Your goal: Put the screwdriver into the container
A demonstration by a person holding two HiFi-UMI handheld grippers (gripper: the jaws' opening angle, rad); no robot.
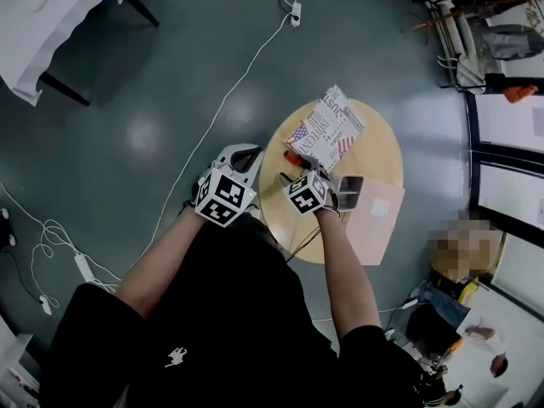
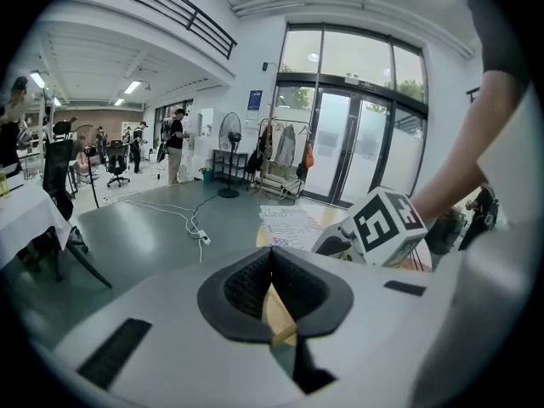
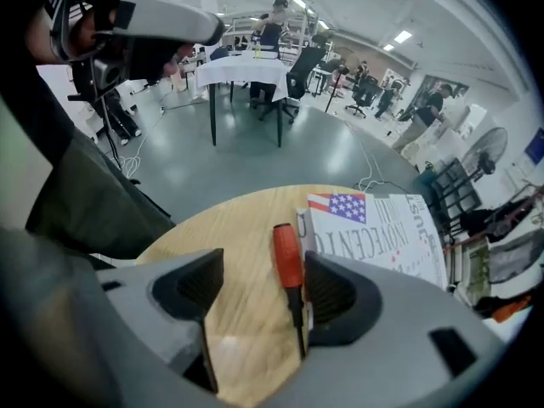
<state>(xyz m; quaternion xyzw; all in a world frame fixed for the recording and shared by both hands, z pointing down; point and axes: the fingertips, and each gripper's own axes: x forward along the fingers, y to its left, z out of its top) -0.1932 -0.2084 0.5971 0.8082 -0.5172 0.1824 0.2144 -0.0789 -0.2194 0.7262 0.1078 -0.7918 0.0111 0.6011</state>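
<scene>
A screwdriver [image 1: 292,155] with a red handle [image 3: 287,257] and a dark shaft lies on the round wooden table [image 1: 382,155], right beside a printed flag-pattern packet [image 3: 374,236]. My right gripper [image 3: 263,287] is open and straddles the screwdriver, which lies close to the right-hand jaw; in the head view this gripper [image 1: 308,168] sits just behind the handle. A small grey open container [image 1: 349,192] stands on the table to the right of that gripper. My left gripper [image 1: 242,154] hovers off the table's left edge, its pads [image 2: 255,279] pressed together on nothing.
The printed packet [image 1: 327,130] covers the table's far part. A pale pink sheet [image 1: 376,221] overhangs the near right edge. Cables and a power strip [image 1: 295,13] run over the grey floor. A white-clothed table [image 1: 51,19] stands at the far left.
</scene>
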